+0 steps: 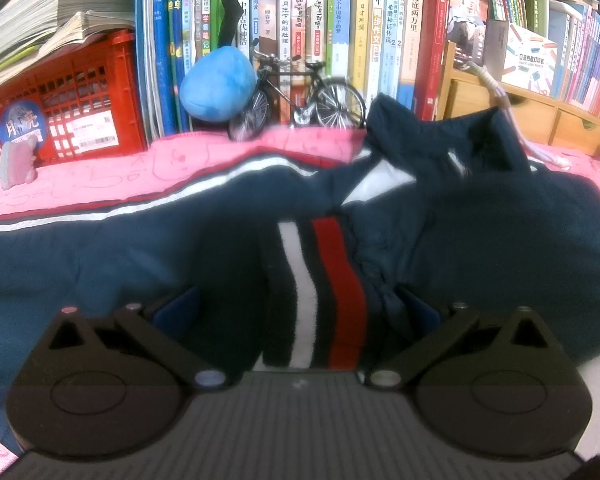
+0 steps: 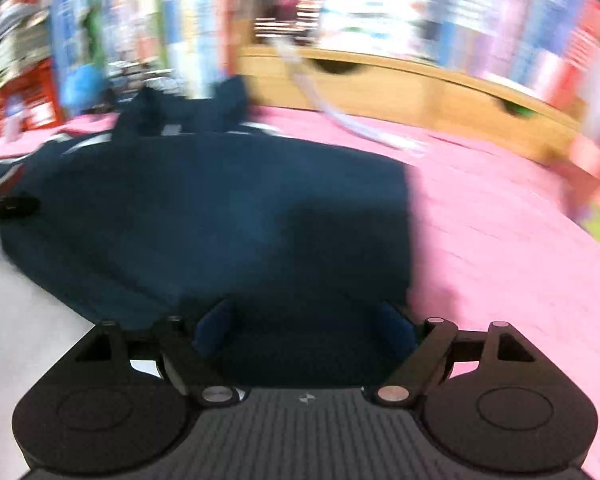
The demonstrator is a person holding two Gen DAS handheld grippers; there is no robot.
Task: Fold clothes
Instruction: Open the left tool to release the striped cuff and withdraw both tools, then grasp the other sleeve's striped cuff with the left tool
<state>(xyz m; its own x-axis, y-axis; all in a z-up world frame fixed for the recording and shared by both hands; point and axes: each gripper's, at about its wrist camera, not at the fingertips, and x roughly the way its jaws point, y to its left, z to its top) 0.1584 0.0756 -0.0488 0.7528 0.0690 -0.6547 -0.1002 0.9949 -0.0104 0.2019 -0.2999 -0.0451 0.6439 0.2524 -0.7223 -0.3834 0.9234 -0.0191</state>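
Note:
A navy garment (image 1: pixel 480 232) with white and red stripes lies on a pink cloth (image 1: pixel 100 176). My left gripper (image 1: pixel 296 304) is open, its blue pads wide apart on either side of the garment's striped cuff (image 1: pixel 320 292), which lies between them. In the blurred right wrist view the same navy garment (image 2: pixel 220 208) lies ahead, partly folded, its right edge straight. My right gripper (image 2: pixel 304 328) is open over the garment's near edge, with fabric between its pads. The left gripper's tip (image 2: pixel 8 206) shows at the far left.
A bookshelf of upright books (image 1: pixel 380 40) backs the surface. A red crate (image 1: pixel 68 104), a blue plush (image 1: pixel 218 84), a model bicycle (image 1: pixel 300 100) and a wooden drawer box (image 1: pixel 540 116) stand along the back. A pink-white cord (image 1: pixel 516 128) trails beside the garment.

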